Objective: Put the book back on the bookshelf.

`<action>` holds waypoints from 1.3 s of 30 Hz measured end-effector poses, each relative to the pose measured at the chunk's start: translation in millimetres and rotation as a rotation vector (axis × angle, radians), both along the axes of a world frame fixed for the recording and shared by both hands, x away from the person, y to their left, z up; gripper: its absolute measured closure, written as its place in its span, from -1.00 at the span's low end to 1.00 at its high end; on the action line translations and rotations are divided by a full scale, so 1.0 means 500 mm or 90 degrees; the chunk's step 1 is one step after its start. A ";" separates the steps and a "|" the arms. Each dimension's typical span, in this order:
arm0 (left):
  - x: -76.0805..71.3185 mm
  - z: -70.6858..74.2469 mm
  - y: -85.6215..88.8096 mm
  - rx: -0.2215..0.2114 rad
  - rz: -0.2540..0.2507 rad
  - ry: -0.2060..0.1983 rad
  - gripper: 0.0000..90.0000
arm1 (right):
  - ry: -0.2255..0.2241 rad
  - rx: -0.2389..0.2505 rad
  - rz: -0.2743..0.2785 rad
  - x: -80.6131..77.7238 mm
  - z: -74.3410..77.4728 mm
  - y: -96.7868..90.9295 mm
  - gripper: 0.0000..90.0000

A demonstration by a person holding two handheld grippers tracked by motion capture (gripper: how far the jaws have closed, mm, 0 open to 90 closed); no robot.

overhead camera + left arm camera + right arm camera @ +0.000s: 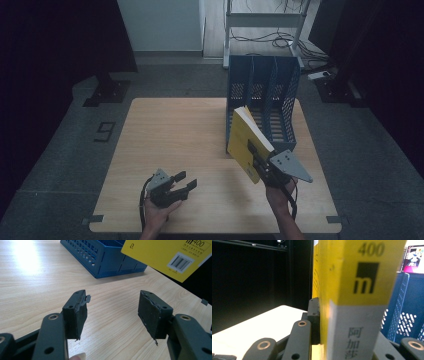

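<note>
A thick yellow book [245,140] is held up above the table, tilted, just in front of the blue file rack [264,95]. My right gripper [260,161] is shut on its lower end; in the right gripper view the book's spine [357,290] stands between the jaws, pressed by the left one. My left gripper [184,183] rests low over the table's near left part, open, with nothing between its worn pads [80,315]. Its view shows the book's back cover with a barcode [172,257] hanging above the rack's front [107,257].
The rack [280,80] has several upright slots and stands at the table's far right. The wooden table [175,135] spreads to the left of it. Cables and a metal frame [265,25] lie on the floor beyond.
</note>
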State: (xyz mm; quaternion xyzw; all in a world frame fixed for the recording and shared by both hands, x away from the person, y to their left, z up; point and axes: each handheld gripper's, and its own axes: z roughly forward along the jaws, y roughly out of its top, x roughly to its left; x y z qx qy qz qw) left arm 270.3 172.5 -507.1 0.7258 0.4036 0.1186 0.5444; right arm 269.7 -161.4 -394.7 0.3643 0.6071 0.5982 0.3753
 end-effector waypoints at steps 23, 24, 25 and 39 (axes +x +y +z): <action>0.002 -0.003 -0.001 0.005 -0.007 0.008 -0.10 | -0.012 0.016 -0.036 0.055 0.056 0.010 0.66; 0.002 -0.003 -0.001 0.005 -0.008 0.009 -0.10 | -0.013 0.016 -0.038 0.058 0.058 0.010 0.66; 0.002 -0.003 -0.001 0.005 -0.008 0.009 -0.10 | -0.013 0.015 -0.040 0.061 0.061 0.011 0.66; 0.003 -0.002 0.001 0.004 -0.009 0.010 -0.10 | -0.008 0.020 -0.060 0.101 0.078 0.020 0.66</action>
